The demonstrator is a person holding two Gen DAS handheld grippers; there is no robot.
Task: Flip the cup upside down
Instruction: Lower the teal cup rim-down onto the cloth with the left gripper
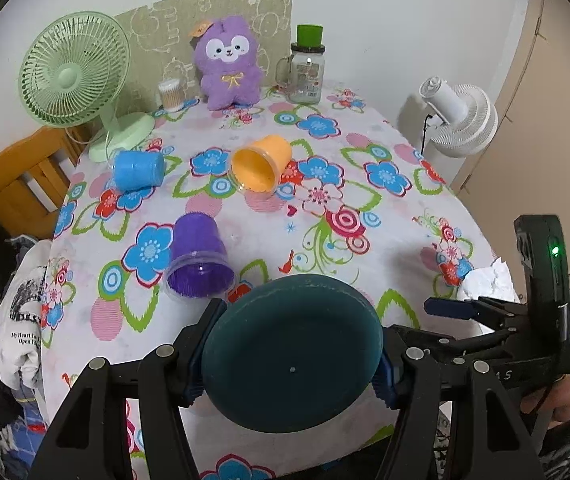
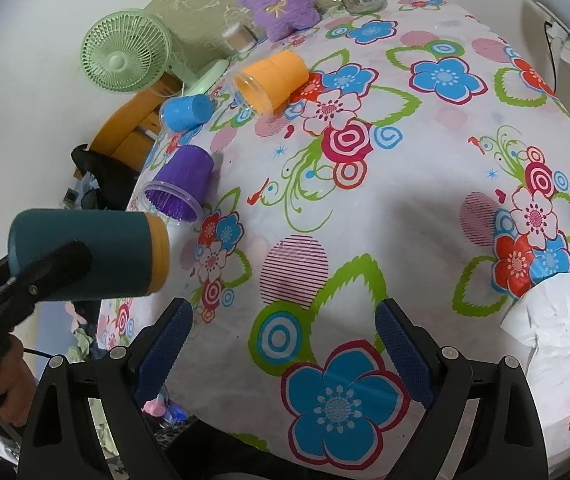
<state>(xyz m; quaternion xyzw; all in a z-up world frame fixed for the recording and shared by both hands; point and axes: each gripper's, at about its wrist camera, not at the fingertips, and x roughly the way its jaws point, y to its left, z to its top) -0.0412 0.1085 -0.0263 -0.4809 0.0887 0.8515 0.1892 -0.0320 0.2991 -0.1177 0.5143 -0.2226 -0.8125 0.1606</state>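
Round table under a floral cloth (image 1: 365, 240), taken from the purple plush toy (image 1: 229, 66) at its far edge: green fan (image 1: 73, 76) to its left, glass jar (image 1: 307, 68) to its right, and blue cup (image 1: 139, 170), purple cup (image 1: 199, 264) and orange cup (image 1: 263, 164) lying on their sides nearer the camera. The left gripper (image 1: 291, 368) was clamped on the teal cup (image 1: 291, 354), held sideways above the near-left table edge. Only the right-wrist view showed its tan rim band (image 2: 159, 254); its mouth was hidden there, while the right gripper (image 2: 285, 354) stood wide, holding nothing.
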